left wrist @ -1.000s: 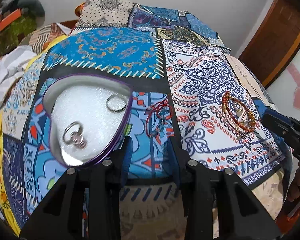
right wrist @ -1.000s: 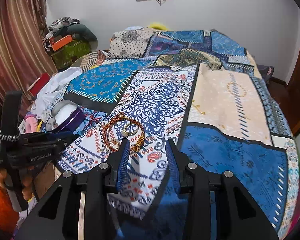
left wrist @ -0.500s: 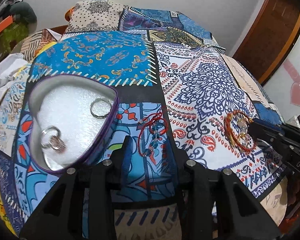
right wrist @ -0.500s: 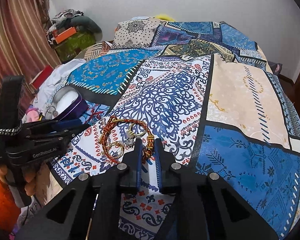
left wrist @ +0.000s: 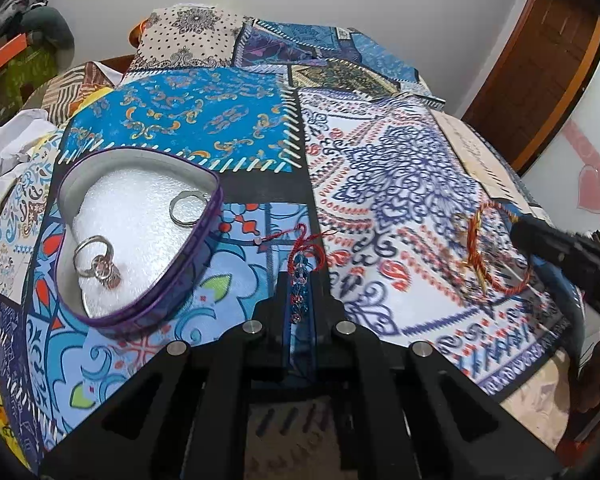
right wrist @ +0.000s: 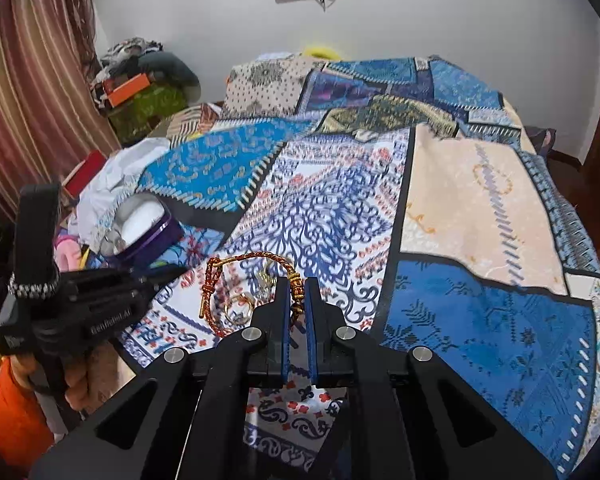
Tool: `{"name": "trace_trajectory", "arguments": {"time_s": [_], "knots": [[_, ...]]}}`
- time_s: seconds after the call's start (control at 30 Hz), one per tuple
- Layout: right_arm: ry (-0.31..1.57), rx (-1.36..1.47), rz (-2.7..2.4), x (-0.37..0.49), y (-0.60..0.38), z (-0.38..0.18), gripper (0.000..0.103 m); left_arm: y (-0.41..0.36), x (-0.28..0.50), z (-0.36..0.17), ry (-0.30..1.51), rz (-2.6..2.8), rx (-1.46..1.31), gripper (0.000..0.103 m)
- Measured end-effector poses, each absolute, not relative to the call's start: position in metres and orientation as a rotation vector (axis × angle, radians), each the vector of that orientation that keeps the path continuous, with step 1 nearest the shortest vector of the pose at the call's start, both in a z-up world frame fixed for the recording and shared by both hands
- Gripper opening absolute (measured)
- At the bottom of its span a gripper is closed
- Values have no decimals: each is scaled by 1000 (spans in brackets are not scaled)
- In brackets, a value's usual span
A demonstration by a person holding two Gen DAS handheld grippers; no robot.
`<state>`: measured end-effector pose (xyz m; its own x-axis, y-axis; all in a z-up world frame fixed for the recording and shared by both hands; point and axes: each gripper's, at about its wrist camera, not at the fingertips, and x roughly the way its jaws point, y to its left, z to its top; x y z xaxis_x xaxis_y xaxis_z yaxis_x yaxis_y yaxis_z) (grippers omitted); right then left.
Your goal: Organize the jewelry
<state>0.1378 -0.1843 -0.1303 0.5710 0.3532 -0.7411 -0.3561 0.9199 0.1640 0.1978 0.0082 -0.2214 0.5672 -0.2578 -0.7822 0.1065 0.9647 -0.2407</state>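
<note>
My left gripper [left wrist: 299, 280] is shut on a red thread bracelet with blue beads [left wrist: 304, 256], on the patchwork bedspread. Left of it stands a purple heart-shaped tin [left wrist: 204, 240] lined in white, holding a plain silver ring [left wrist: 186, 209] and a ring with a stone [left wrist: 98, 262]. My right gripper [right wrist: 296, 284] is shut on a red-and-gold braided bracelet [right wrist: 260, 258], partly raised off the cloth; small gold rings [right wrist: 238, 307] lie inside its loop. The bracelet also shows blurred in the left wrist view [left wrist: 480, 256]. The tin shows in the right wrist view [right wrist: 156, 232].
The bed's front edge runs just below both grippers. The left gripper body and hand [right wrist: 80, 312] sit left of the right gripper. Clothes and boxes [right wrist: 140, 88] are piled beside the bed at the left, near a striped curtain [right wrist: 28, 100]. A wooden door [left wrist: 540, 80] stands at the right.
Both grippers moved forward and closed: the left on the red beaded bracelet, the right on the braided bracelet, which has begun to lift and tilt.
</note>
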Motion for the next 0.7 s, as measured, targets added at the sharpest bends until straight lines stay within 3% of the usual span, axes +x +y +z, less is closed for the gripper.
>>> {"name": "trace_trajectory", "arguments": {"time_s": [0.7], "knots": [[674, -35, 446, 122, -138, -56, 6, 58, 134, -118, 689, -163, -164, 5]]}}
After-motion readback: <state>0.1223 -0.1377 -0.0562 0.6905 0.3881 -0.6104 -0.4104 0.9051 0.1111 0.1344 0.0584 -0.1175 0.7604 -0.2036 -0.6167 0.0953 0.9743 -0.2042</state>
